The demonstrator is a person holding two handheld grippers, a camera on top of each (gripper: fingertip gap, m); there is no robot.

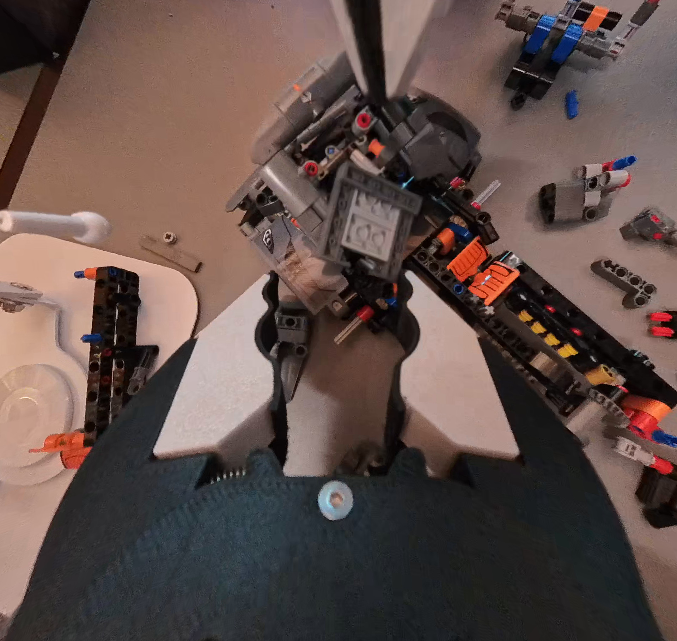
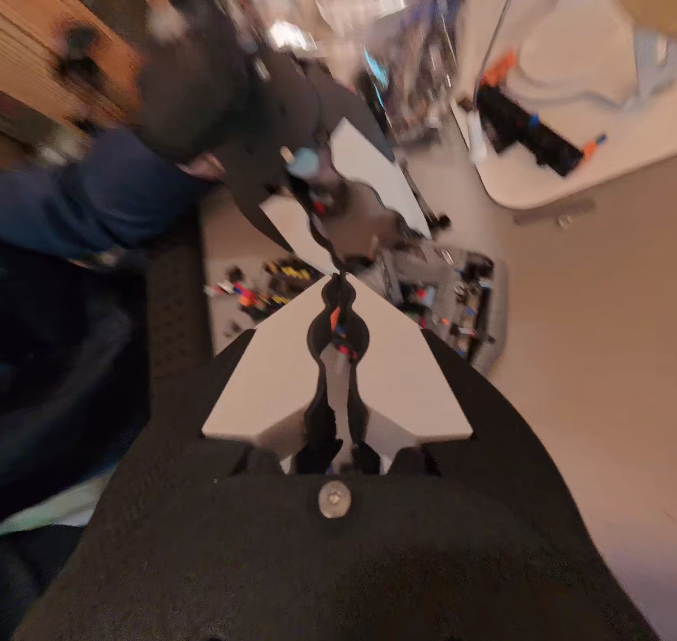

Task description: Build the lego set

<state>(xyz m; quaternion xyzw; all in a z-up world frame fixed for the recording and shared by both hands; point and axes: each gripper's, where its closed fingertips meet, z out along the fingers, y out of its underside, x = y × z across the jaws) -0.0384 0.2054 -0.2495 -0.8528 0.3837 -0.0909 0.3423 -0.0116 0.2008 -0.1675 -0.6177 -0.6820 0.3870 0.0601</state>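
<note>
The large grey, black and orange lego model [image 1: 370,220] fills the middle of the left wrist view. Its long black chassis [image 1: 549,337] runs toward the lower right. My left gripper [image 1: 339,288] is shut on the model's near end, one pad on each side. My right gripper [image 1: 377,96] comes in from the top with its fingers together and its tip against the model's far end. The right wrist view is blurred. It shows the right gripper [image 2: 339,275] shut, tip to tip with the left gripper [image 2: 351,202], above the model [image 2: 432,293].
A white board [image 1: 176,293] at left bears a black beam assembly [image 1: 110,348] and a clear disc [image 1: 33,403]. A grey flat strip [image 1: 172,253] lies beside it. At right are a blue-and-black subassembly [image 1: 557,33] and loose grey pieces [image 1: 579,198]. A person's dark sleeve [image 2: 91,198] is at left. There is about 9 centimeters between the tips of the two grippers.
</note>
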